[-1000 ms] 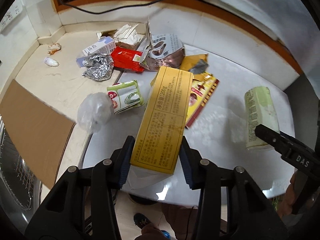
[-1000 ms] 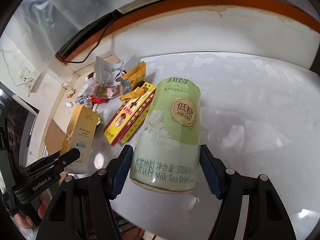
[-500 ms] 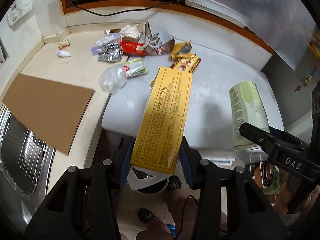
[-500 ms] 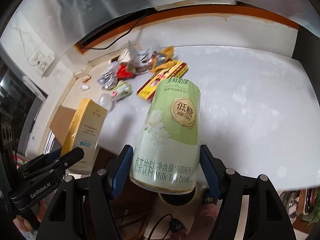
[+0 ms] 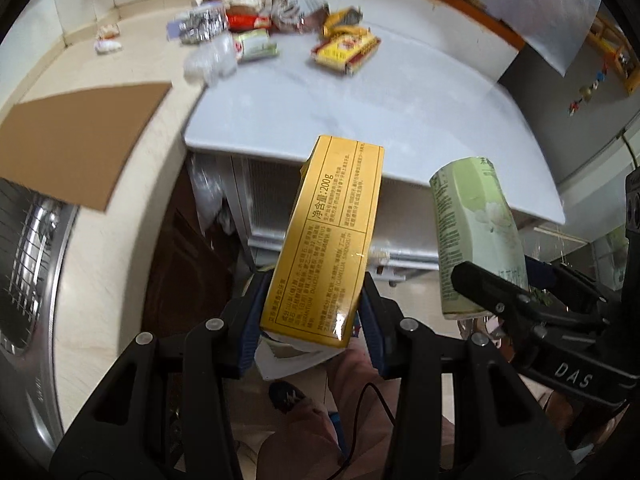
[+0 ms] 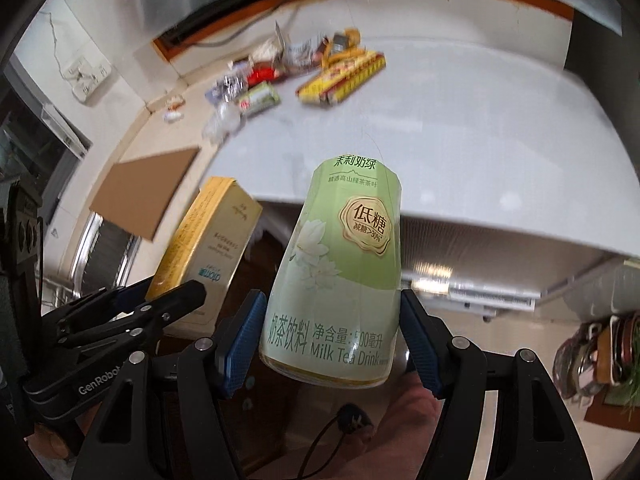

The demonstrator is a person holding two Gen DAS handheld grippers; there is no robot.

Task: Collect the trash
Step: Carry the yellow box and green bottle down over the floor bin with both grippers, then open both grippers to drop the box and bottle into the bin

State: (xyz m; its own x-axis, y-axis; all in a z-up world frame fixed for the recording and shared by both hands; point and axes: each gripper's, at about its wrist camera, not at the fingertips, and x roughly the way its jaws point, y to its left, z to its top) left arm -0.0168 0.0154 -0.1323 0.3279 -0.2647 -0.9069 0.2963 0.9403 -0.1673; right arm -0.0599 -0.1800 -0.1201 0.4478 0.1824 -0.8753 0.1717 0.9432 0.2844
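Table [image 5: 420, 112]: one pale grey top was seen in both views, its near edge behind the two carried items; the white ribbed unit below it was shown more fully by the left wrist view.
Cardboard sheet [image 5: 76, 136]: one brown sheet was laid flat on the beige counter, left of the table.
Trash pile [image 6: 288, 68]: several wrappers were left at the table's far left corner, blurred; one red-and-yellow packet [image 5: 346, 50] was counted apart from the heap.
Yellow box [image 5: 324, 248]: one was held off the table past its near edge, clamped at its lower end by the left gripper [image 5: 310, 320]; its printed back was given only by the left wrist view, its gold side [image 6: 204, 248] only by the right.
Milk tea bottle [image 6: 340, 276]: one green bottle was gripped near its base by the right gripper [image 6: 332, 344], also off the table; its front label was read only in the right wrist view.
Wall socket [image 6: 86, 76]: one was shown, by the right wrist view alone.
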